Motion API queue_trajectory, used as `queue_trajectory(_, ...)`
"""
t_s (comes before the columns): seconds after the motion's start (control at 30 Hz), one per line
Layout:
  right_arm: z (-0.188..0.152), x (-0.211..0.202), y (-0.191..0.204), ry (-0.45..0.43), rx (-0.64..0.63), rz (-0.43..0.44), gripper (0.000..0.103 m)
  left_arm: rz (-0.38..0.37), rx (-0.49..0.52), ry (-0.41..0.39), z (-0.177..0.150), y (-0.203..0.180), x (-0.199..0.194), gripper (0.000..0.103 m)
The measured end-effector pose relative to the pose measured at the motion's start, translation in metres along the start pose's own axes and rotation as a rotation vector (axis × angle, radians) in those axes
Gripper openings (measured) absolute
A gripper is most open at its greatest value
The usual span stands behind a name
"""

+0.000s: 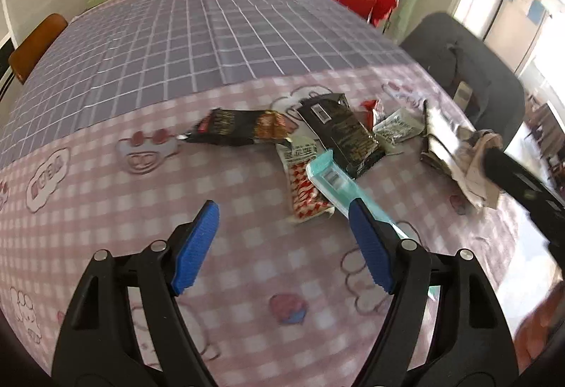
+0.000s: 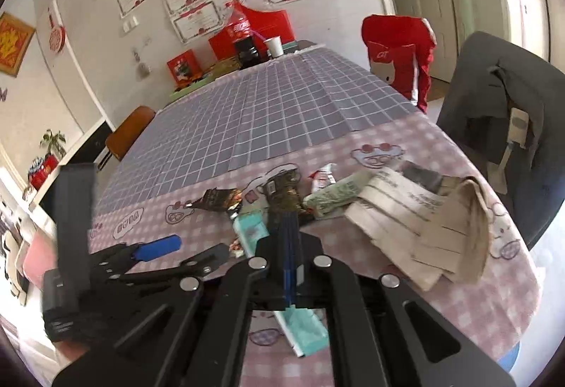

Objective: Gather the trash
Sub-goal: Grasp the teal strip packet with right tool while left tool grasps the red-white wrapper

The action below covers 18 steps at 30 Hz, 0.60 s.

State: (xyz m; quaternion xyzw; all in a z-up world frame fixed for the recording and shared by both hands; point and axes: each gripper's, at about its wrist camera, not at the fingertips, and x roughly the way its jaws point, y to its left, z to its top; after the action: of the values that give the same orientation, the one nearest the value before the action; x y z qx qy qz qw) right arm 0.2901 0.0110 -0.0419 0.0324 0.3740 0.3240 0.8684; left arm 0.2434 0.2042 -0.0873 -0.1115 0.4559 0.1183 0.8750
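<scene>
2 grippers — left gripper (image 1: 284,238) spread wide over wrappers (image 1: 339,136); right gripper (image 2: 287,238) clamps crumpled paper (image 1: 475,164).

Wrappers (image 1: 339,132) scattered flat mid-tablecloth; teal packet (image 1: 330,177) overlapping red-white one (image 1: 305,191).

Both low, facing shared table (image 1: 247,34)

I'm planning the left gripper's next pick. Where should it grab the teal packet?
Take the teal packet across its narrow width at the near end, coming from above. It lies flat and long, pointing toward the open left gripper, its far end overlapping the black wrapper.
</scene>
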Motion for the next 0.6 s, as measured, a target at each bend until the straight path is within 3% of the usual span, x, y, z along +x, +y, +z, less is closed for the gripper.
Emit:
queue_trajectory(0.1, -0.003, -0.001, -0.008, 0.019, -0.023, 0.014, 0.003, 0.044, 0.017, 0.024, 0.004, -0.010, 0.019, 0.075)
queue_trajectory(0.17, -0.007, 0.003, -0.016, 0.045, -0.013, 0.010, 0.026, 0.053, 0.026, 0.039, 0.004, -0.010, 0.028, 0.068)
queue_trajectory(0.2, -0.011, 0.006, -0.018, 0.057, -0.019, -0.003, 0.055, 0.077, 0.036, 0.034, 0.002, -0.010, 0.029, 0.064)
queue_trajectory(0.23, -0.014, 0.007, -0.020, 0.056, -0.025, -0.021, 0.064, 0.087, 0.043, 0.029, 0.001, -0.010, 0.028, 0.063)
queue_trajectory(0.3, -0.019, 0.011, -0.021, 0.059, -0.034, -0.046, 0.064, 0.061, 0.035, 0.040, -0.001, -0.006, 0.024, 0.063)
queue_trajectory(0.4, -0.029, 0.022, -0.013, 0.126, -0.091, 0.021, 0.064, 0.038, 0.007, 0.027, -0.006, 0.006, 0.014, 0.063)
queue_trajectory(0.57, -0.049, 0.060, 0.019, 0.218, -0.243, -0.040, 0.064, 0.053, -0.014, 0.021, -0.005, 0.018, 0.010, 0.063)
queue_trajectory(0.6, -0.052, 0.064, 0.024, 0.202, -0.275, -0.067, 0.051, 0.045, -0.010, 0.013, -0.005, 0.018, 0.008, 0.063)
